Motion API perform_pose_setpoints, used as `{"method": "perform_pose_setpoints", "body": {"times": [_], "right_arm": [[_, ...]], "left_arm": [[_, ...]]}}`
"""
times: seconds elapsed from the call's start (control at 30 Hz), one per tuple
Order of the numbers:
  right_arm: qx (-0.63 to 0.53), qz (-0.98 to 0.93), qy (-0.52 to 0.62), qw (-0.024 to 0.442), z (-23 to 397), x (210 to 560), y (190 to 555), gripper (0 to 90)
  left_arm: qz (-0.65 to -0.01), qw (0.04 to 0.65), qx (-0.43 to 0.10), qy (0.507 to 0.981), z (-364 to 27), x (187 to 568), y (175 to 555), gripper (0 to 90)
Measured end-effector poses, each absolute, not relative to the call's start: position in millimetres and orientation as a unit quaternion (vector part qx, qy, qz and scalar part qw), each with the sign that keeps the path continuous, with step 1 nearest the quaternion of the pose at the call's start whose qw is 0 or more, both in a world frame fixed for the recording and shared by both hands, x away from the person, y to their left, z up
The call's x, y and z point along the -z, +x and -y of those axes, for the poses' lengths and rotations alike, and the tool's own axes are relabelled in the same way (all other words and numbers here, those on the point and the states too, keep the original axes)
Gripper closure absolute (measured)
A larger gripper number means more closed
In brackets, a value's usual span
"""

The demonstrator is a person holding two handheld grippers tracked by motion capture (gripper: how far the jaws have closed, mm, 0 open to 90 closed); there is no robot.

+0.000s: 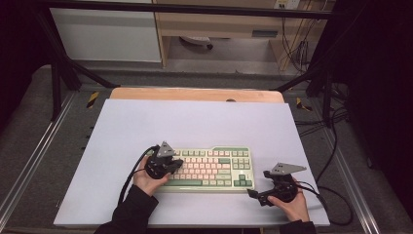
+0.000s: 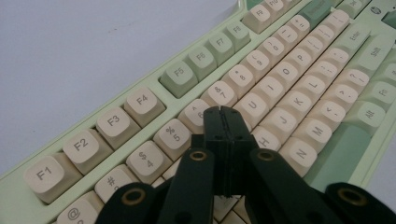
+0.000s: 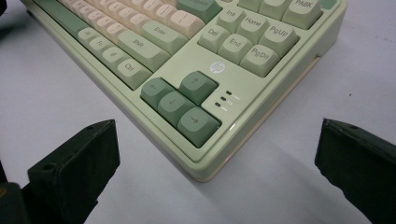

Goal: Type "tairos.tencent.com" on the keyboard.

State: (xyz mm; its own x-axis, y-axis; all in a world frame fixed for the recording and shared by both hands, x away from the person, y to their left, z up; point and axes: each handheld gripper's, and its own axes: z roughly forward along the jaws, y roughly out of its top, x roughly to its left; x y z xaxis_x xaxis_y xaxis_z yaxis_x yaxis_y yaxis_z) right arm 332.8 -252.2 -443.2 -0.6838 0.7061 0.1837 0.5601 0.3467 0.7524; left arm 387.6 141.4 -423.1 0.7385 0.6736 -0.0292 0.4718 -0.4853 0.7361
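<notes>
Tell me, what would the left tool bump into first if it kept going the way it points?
Probably the keyboard. The left tool, shut, points down at the keys near 6, Y and H; whether it already touches one is unclear.

Left gripper (image 2: 223,114) hides the keyboard's (image 2: 299,93) middle keys.

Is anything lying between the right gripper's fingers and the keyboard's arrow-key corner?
No. The right gripper view shows only bare white table surface between the open right gripper and the keyboard corner; the high view agrees.
</notes>
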Motion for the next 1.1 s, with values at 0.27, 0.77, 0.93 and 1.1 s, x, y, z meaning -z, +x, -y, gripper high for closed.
{"method": "perform_pose_setpoints", "body": {"times": [0.27, 0.77, 0.93, 1.1], "right_arm": [[-0.418, -0.817, 0.387, 0.088, 252, 444, 333, 0.4], [-0.420, -0.816, 0.387, 0.087, 252, 444, 333, 0.4], [-0.420, -0.816, 0.388, 0.087, 252, 444, 333, 0.4], [-0.418, -0.816, 0.388, 0.087, 252, 444, 333, 0.4]], "left_arm": [[-0.335, 0.376, -0.134, 0.853, -141, 426, 388, 89.8], [-0.330, 0.393, -0.132, 0.848, -148, 417, 381, 89.8], [-0.328, 0.398, -0.134, 0.847, -154, 412, 377, 89.8], [-0.330, 0.401, -0.134, 0.844, -162, 409, 373, 89.8]]}}
